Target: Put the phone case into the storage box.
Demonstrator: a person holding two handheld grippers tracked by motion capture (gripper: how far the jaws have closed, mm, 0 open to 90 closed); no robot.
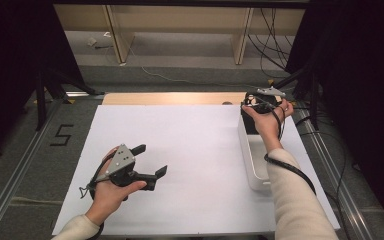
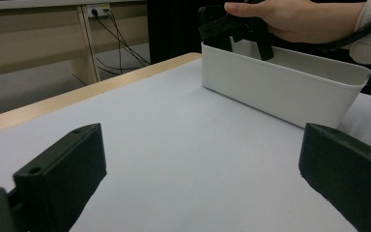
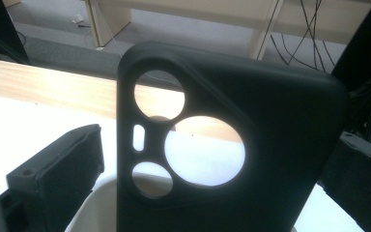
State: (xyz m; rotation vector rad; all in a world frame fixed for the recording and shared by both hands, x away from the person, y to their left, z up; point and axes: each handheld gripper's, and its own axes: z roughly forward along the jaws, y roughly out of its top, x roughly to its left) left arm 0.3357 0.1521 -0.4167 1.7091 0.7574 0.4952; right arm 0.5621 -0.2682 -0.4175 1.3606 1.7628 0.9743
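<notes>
right gripper [image 1: 258, 106]: over far end of long white plastic bin [image 2: 290, 87], black soft phone case [image 3: 232, 145] upright between its jaws, grip unclear | left gripper [image 1: 149, 161]: jaws apart, empty, well apart from bin

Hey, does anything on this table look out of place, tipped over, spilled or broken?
Nothing stands out. The white bin sits upright and looks whole at the table's right side. A black phone case stands between the right gripper jaws above it. The left gripper hangs open over bare white table.
</notes>
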